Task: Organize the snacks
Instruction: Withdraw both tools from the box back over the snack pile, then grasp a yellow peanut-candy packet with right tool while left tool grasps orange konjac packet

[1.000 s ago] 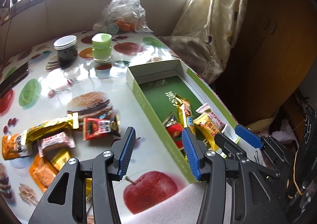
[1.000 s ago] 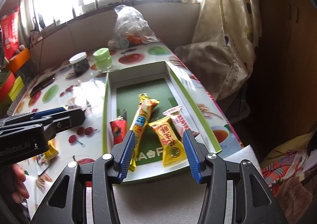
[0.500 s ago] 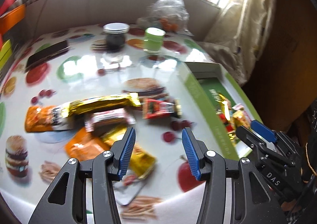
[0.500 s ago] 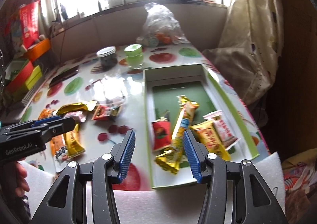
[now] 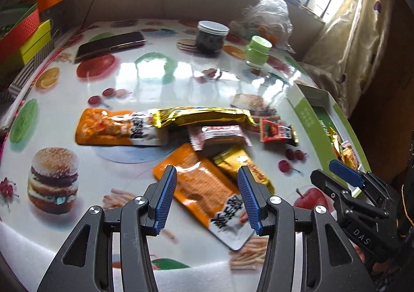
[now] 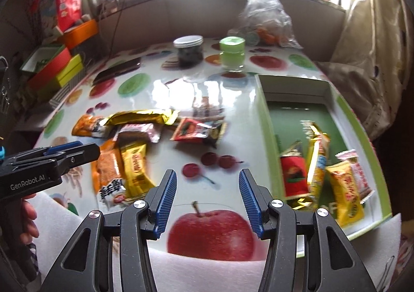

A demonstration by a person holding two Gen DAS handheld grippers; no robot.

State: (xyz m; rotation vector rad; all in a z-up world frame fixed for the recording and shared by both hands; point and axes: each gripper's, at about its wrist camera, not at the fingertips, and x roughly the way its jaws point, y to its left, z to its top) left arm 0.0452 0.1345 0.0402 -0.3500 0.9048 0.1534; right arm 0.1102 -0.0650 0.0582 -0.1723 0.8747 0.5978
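Observation:
Several snack packets lie loose on the fruit-print table: an orange packet [image 5: 207,188] straddled by my open, empty left gripper [image 5: 207,183], a yellow packet [image 5: 243,165] beside it, a long gold bar [image 5: 201,116], a pink packet [image 5: 220,135], a red packet [image 5: 278,131] and another orange packet [image 5: 113,127]. The green box [image 6: 359,136] at the right holds several snacks, among them a red packet [image 6: 295,173] and a yellow one [image 6: 345,183]. My right gripper [image 6: 207,183] is open and empty above the table's cherry print, left of the box.
At the back stand a dark jar [image 5: 211,38], a green-lidded jar [image 5: 257,51], a plastic bag [image 5: 269,15] and a phone [image 5: 111,43]. Coloured boxes [image 6: 57,69] are stacked at the far left. White foam [image 6: 207,274] lines the table's near edge.
Both grippers have swung left, away from the green box. The left one now hangs over the loose snack pile; the right one now faces the table left of the box. Both stay open.

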